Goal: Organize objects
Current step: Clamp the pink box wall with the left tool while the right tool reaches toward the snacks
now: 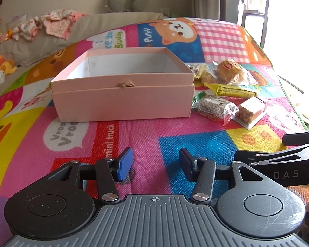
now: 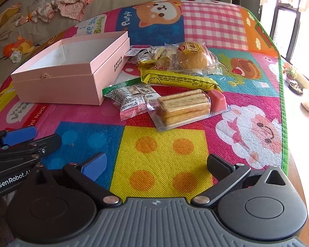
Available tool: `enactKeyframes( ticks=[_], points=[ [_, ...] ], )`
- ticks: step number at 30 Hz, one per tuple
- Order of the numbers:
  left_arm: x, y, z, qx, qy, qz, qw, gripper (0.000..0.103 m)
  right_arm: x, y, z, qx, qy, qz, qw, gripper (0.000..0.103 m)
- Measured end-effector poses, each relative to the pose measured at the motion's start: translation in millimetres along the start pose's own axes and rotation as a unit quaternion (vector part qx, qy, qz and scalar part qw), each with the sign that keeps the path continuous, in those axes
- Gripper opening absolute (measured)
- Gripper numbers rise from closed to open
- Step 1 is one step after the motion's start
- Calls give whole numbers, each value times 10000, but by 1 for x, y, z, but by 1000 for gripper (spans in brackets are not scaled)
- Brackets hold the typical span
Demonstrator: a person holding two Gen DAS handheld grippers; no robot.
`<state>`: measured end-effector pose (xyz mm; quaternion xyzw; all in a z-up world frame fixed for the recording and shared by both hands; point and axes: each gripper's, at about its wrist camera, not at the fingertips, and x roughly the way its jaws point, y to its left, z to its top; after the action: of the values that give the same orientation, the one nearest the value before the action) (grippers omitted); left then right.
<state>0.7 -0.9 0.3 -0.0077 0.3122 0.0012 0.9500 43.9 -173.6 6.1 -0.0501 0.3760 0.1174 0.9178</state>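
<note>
Partly hidden items first: behind the open pink cardboard box (image 2: 72, 70), the small clear-wrapped snack packets (image 2: 146, 56) overlap one another and their print is too small to read. The round bun in clear wrap (image 2: 192, 57) lies at the far side of the pile, just behind the long yellow wrapped bar (image 2: 179, 79). Nearer, a clear tray of biscuit sticks with a pink dip cup (image 2: 185, 107) touches a black-and-white printed packet with a green edge (image 2: 129, 98), which lies just beside the box's right corner. All rest on a colourful cartoon-print woven mat (image 2: 164, 150) covering the bench. The box interior shows nothing inside in either view; its near wall bears a small brown knot (image 1: 126, 84). The left claw (image 1: 156, 163), blue pads spread and holding nothing, hovers low over the mat in front of the box. The right claw (image 2: 157, 163), spread wider and also unloaded, faces the snack pile. Crumpled pink clothes (image 1: 51, 23) lie on a beige sofa behind, cut off at the frame edge.
</note>
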Motion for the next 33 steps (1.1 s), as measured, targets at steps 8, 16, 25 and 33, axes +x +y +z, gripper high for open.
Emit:
enactKeyframes(
  ticks=[8, 16, 25, 33],
  points=[
    [0, 0, 0, -55, -4, -42, 10000, 56, 1, 1, 3, -20, 100, -14, 9999, 103],
    [-15, 24, 14, -391, -144, -180, 9990, 49, -6, -8, 1, 243, -78, 126, 9996, 103],
    [6, 115, 128, -563, -496, 816, 9938, 48, -23, -13, 63, 288, -1275, -199, 9912, 103],
    [74, 146, 144, -645, 362, 455, 9962, 46, -1, -17, 88, -59, -1533, 8, 9882, 103]
  ],
)
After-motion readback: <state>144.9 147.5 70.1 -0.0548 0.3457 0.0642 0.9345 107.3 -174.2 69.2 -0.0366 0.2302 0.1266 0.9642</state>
